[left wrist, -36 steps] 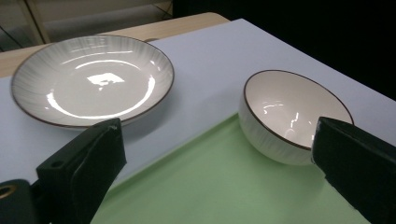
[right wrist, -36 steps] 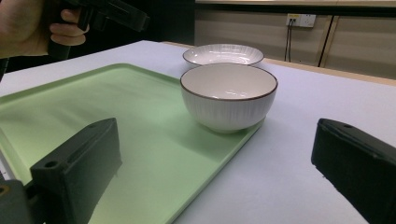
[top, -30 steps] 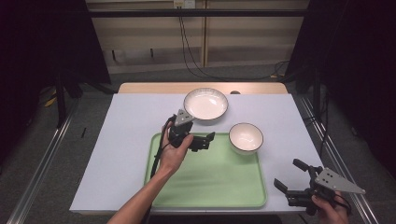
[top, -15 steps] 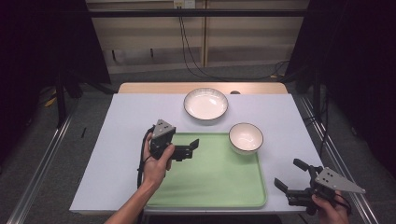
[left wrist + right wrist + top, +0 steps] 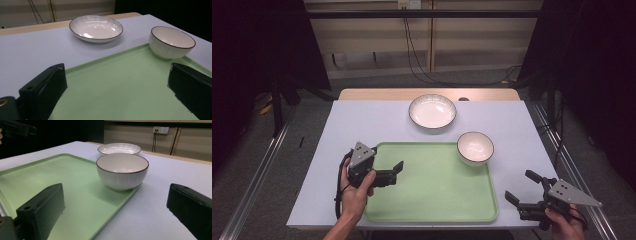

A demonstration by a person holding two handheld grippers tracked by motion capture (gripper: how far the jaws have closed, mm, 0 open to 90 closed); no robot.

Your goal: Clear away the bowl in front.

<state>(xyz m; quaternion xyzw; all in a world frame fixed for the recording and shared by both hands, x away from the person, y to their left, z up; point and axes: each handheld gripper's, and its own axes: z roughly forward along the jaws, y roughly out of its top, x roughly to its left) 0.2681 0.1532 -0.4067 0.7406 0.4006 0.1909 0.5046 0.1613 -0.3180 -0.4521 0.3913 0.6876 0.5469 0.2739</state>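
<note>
A light green tray (image 5: 432, 200) lies on the white table at the near middle. A small white bowl (image 5: 475, 147) with a dark rim sits at the tray's far right corner, over its rim. Behind it, on the table, rests a shallow white plate (image 5: 432, 111). My left gripper (image 5: 395, 173) is open and empty, held low over the tray's left edge and pointing right. From the left gripper view I see the tray (image 5: 120, 95), bowl (image 5: 172, 42) and plate (image 5: 96, 25) ahead. My right gripper (image 5: 522, 186) is open and empty off the tray's near right corner, facing the bowl (image 5: 122, 171).
The table (image 5: 362, 125) has bare room to the left of the tray and plate. A wooden strip (image 5: 377, 94) runs along its far edge. Metal rails (image 5: 257, 180) flank the table on the floor, and cables hang at the back wall.
My left gripper has drawn back from near the plate to the tray's near left edge. The right gripper has stayed put.
</note>
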